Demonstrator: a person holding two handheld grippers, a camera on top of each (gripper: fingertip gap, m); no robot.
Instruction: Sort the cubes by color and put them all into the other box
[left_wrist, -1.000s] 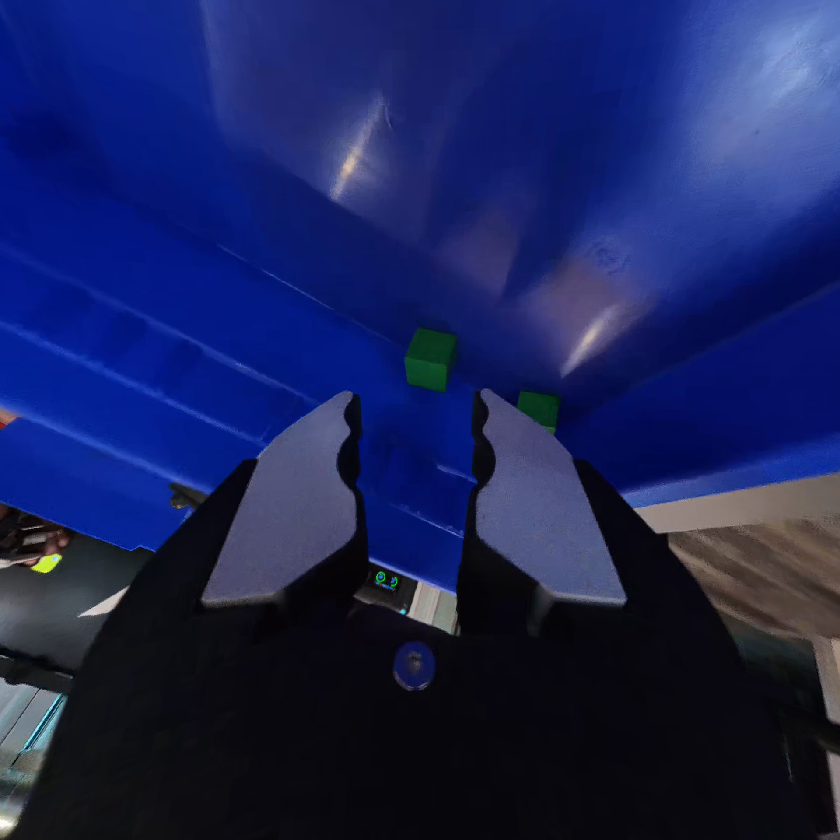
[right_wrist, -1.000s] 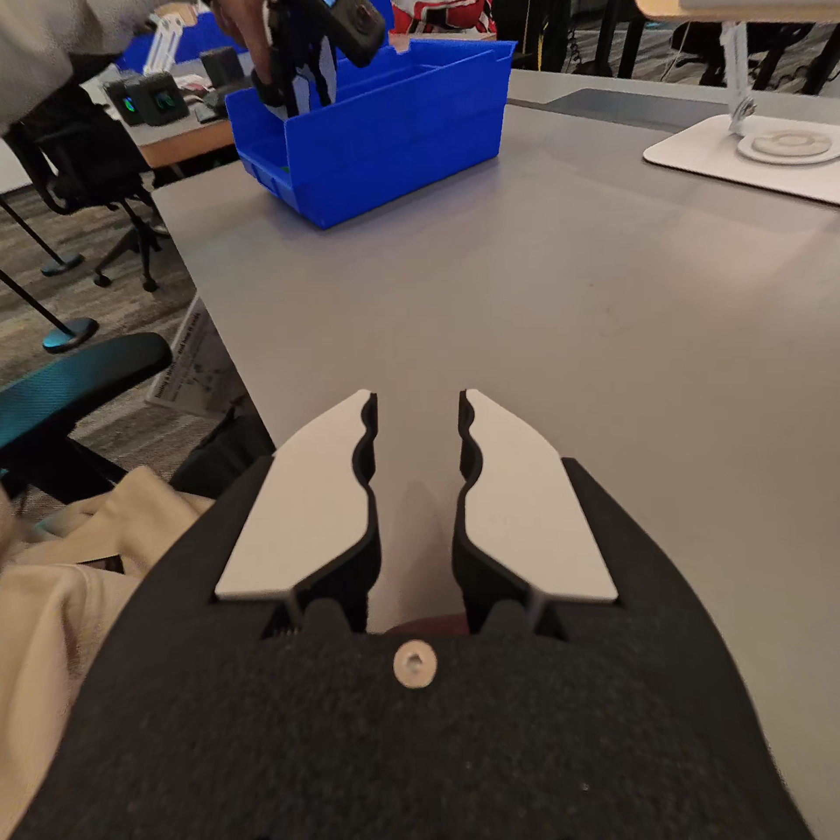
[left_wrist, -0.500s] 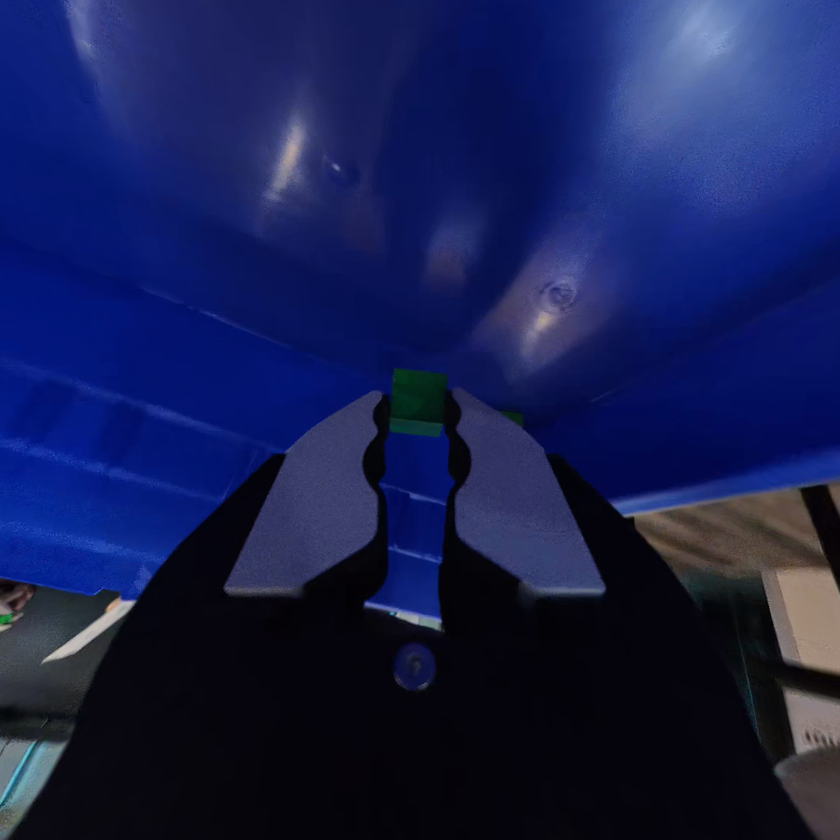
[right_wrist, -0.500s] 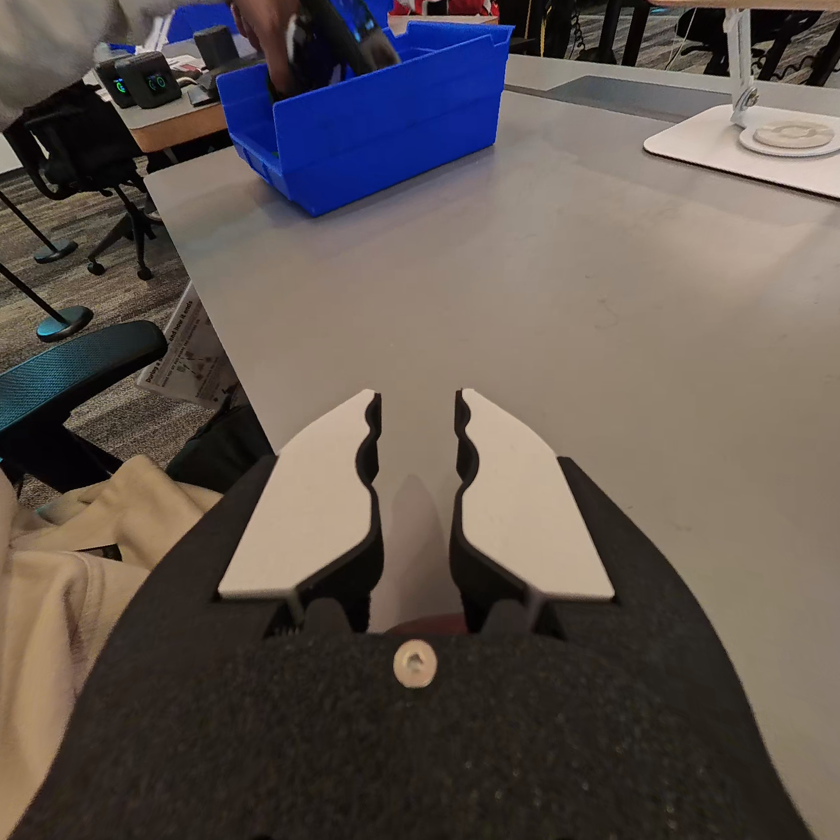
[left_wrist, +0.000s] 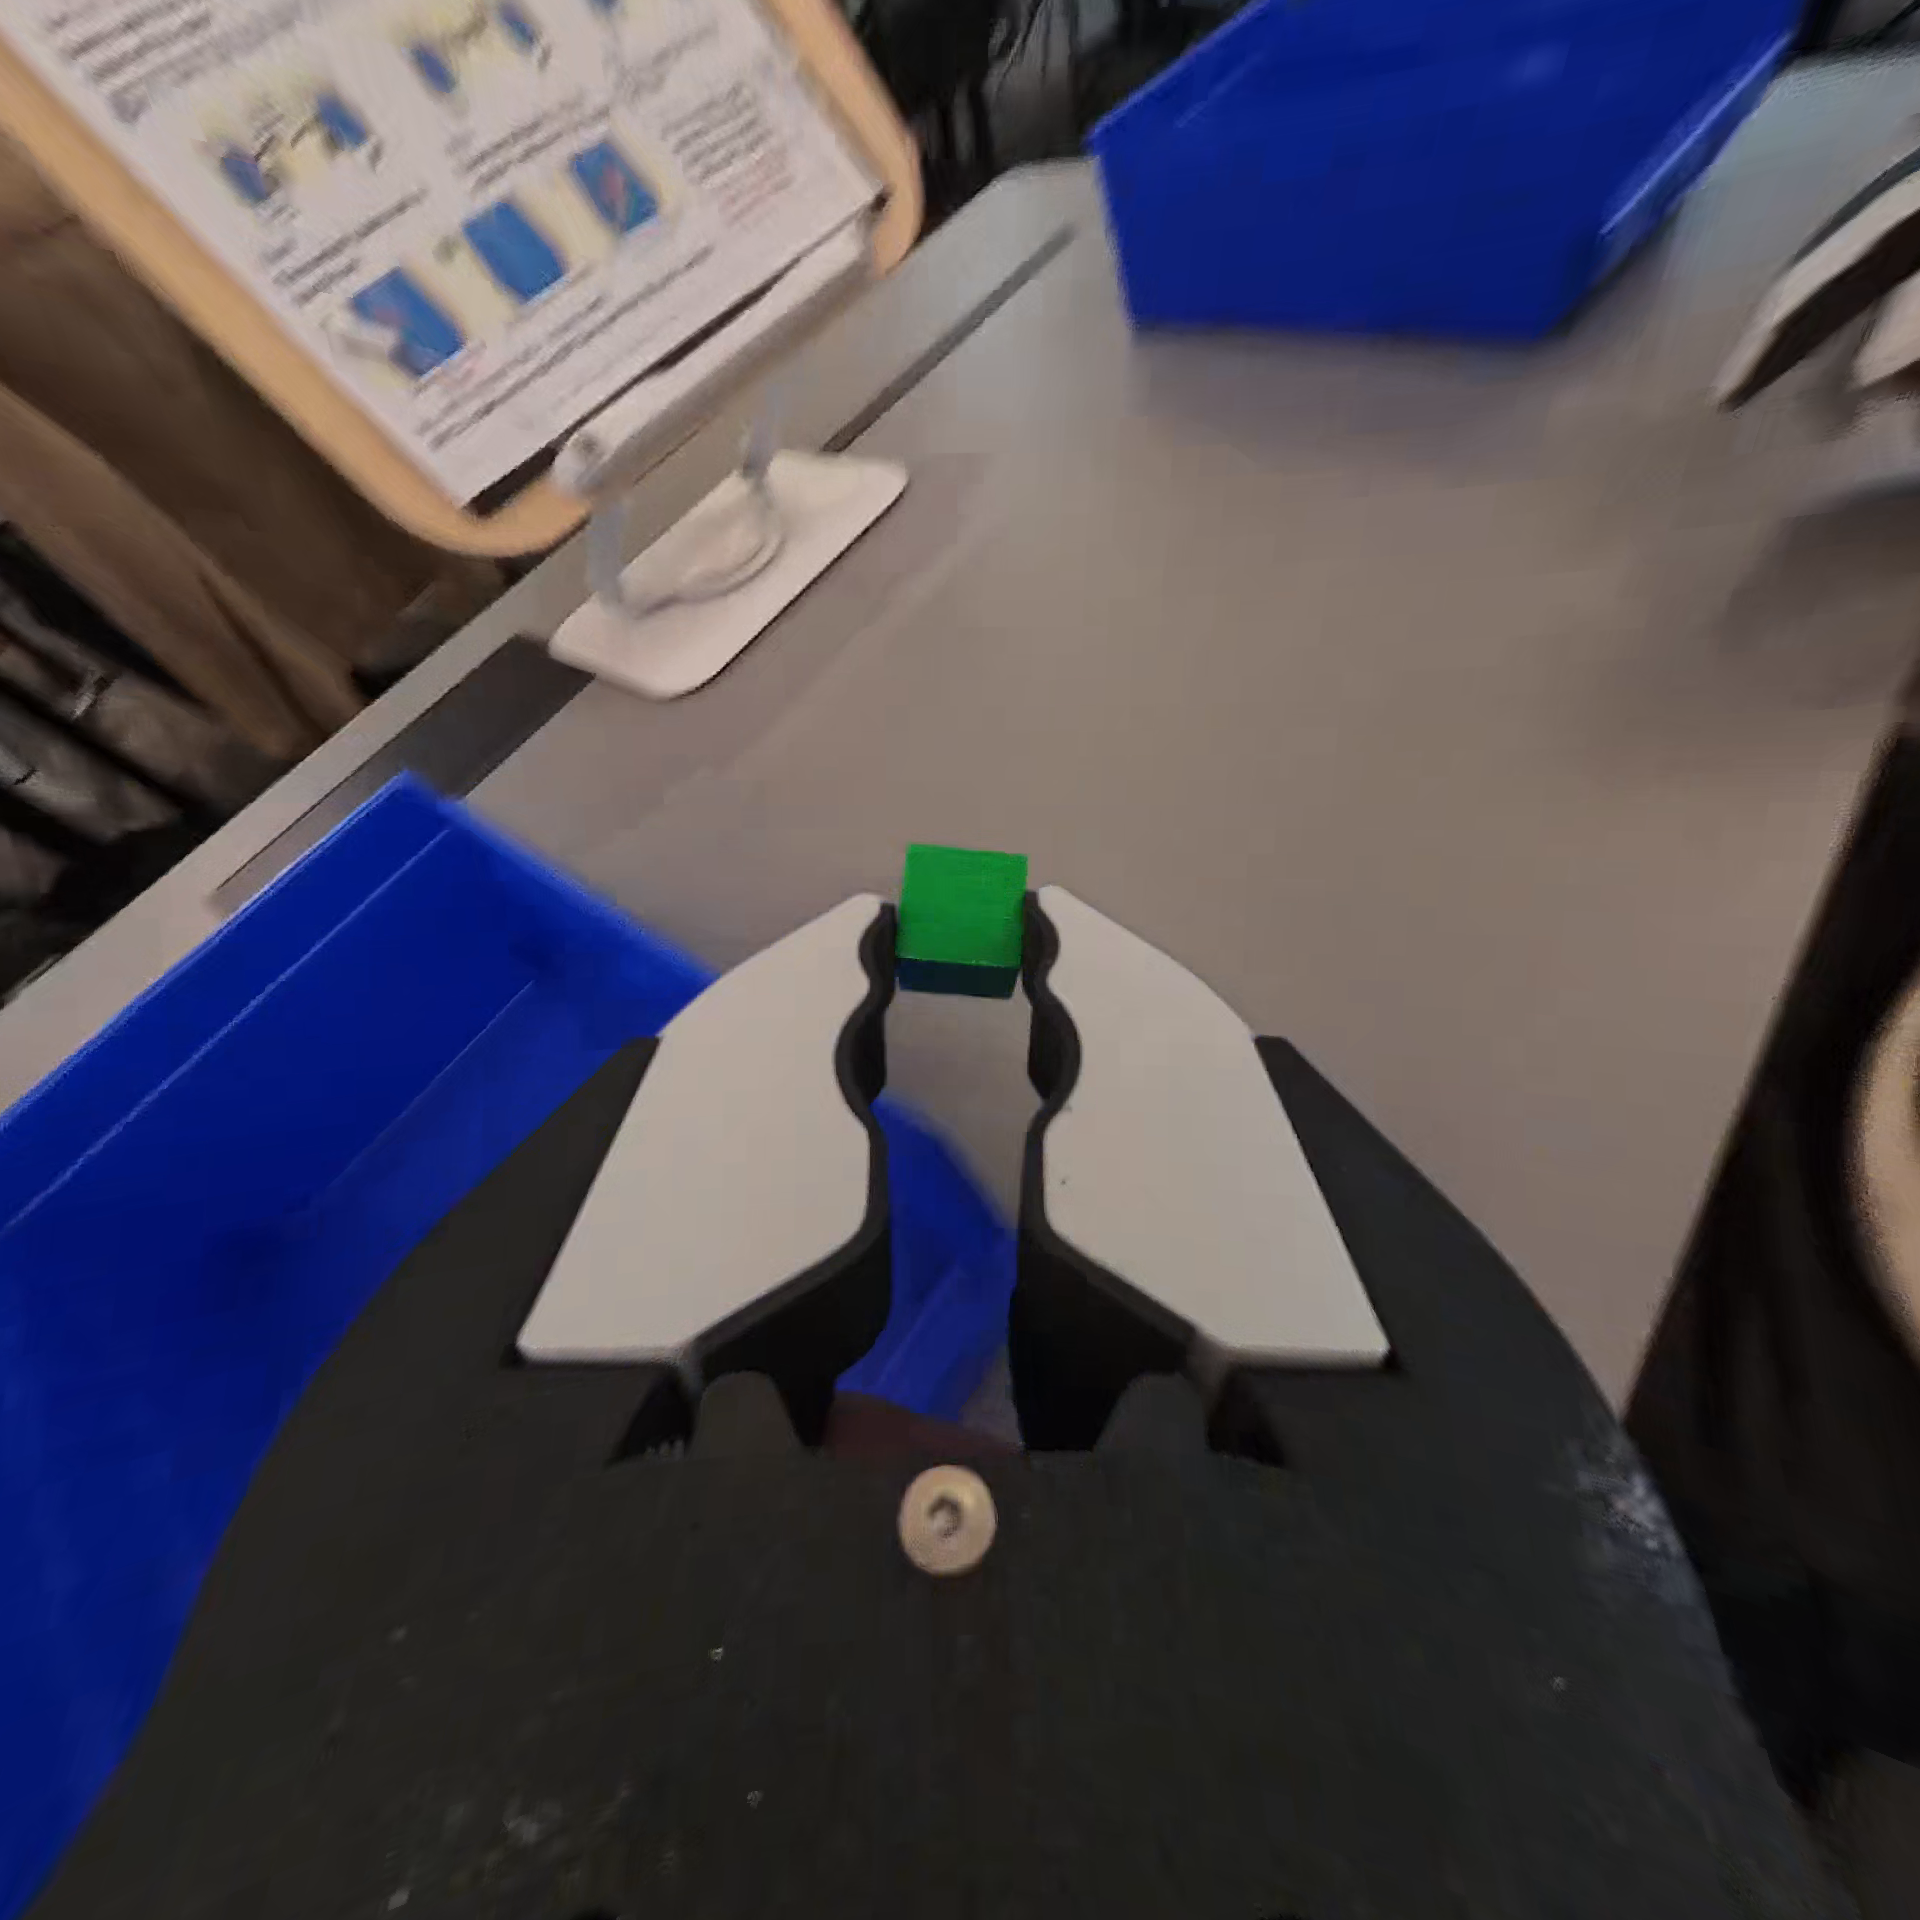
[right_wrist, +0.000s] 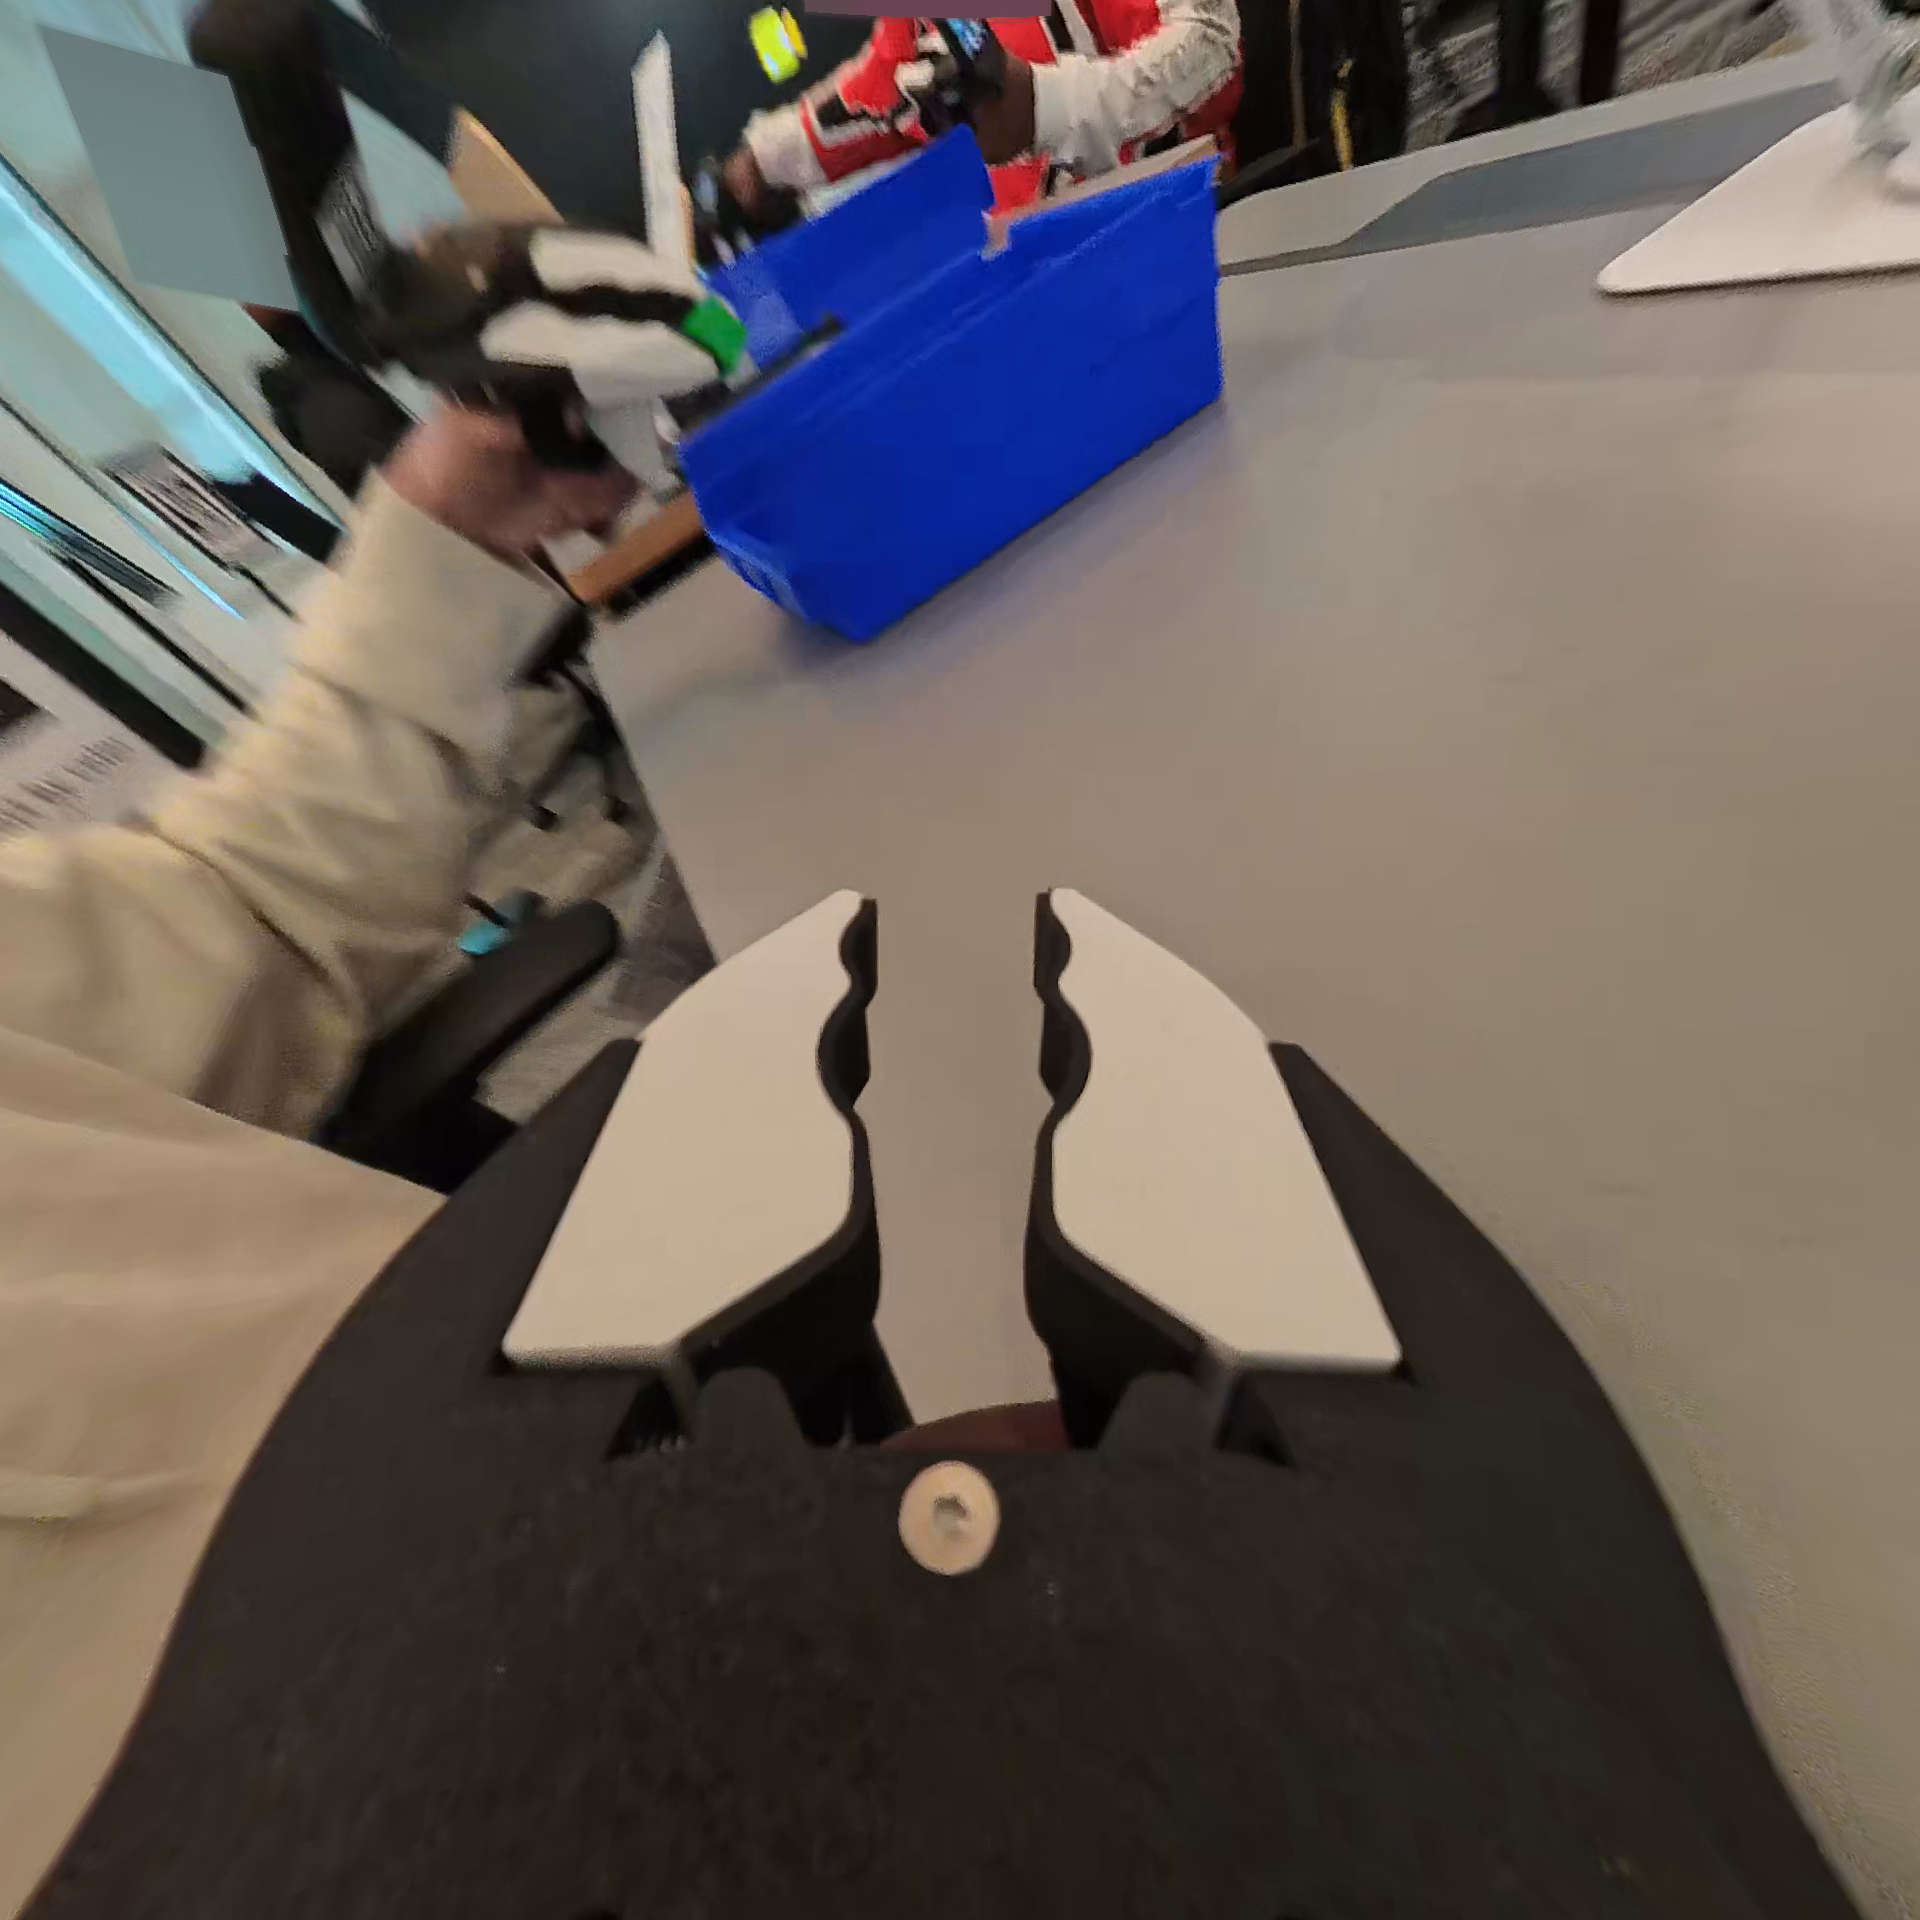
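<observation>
Pinching a green cube (left_wrist: 961, 914) at their very tips, the left tongs (left_wrist: 961, 940) hang above the near blue box (left_wrist: 312, 1091), presumably bound for the far box (left_wrist: 1382, 177) across the tabletop (left_wrist: 1299, 675). The right tongs (right_wrist: 956, 925) wait, parted and empty.

- The left gripper (left_wrist: 961, 914) is raised in the air, its fingertips pinched on a small green cube (left_wrist: 959, 912).
- The right gripper (right_wrist: 956, 925) is held low, jaws parted and holding nothing.
</observation>
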